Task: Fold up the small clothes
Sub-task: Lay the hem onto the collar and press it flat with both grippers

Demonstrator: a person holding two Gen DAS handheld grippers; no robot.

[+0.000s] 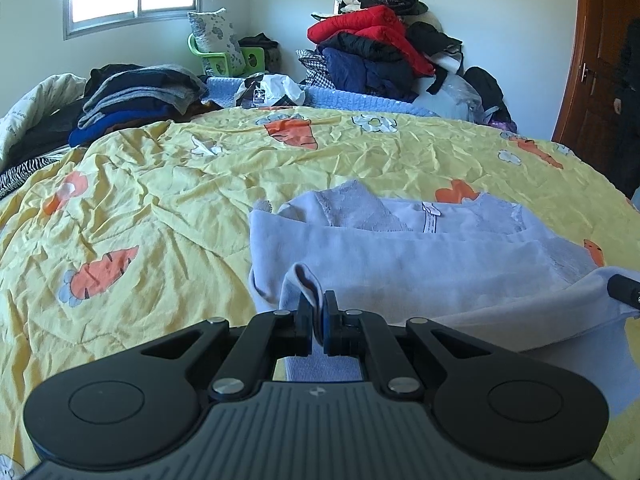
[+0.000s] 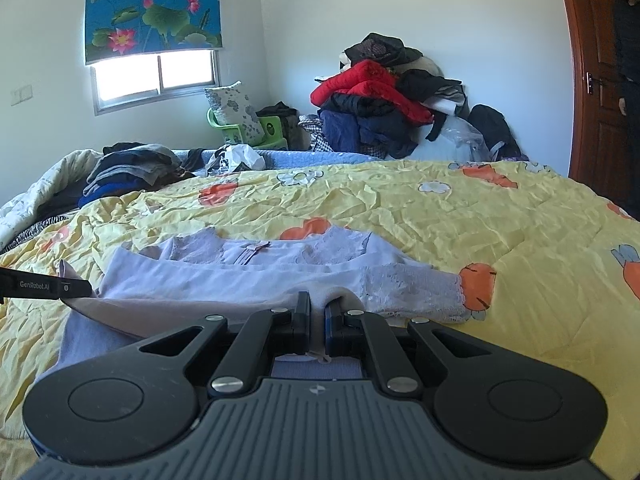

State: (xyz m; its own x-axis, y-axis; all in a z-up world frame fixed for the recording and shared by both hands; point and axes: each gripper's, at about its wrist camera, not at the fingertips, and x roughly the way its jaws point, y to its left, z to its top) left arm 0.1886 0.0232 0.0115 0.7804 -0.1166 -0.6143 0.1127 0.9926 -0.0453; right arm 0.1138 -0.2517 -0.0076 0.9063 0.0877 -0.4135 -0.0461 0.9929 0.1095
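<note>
A small pale lilac top with lace sleeves [image 1: 400, 248] lies on the yellow carrot-print bedspread [image 1: 160, 200], sleeves folded across its body. My left gripper [image 1: 319, 308] is shut on the top's near left hem edge, lifted a little. My right gripper [image 2: 318, 308] is shut on the near right hem edge of the same top [image 2: 260, 276]. The left gripper shows at the left edge of the right wrist view [image 2: 48, 286]; the right gripper's tip shows at the right edge of the left wrist view [image 1: 624, 290]. The hem hangs between the two grippers.
A stack of folded dark clothes [image 1: 136, 100] sits at the far left of the bed. A pile of jackets [image 1: 384, 48] stands against the far wall. A green chair with a pillow [image 1: 224, 48] is under the window. A person [image 2: 628, 60] stands by the wooden door [image 2: 592, 80].
</note>
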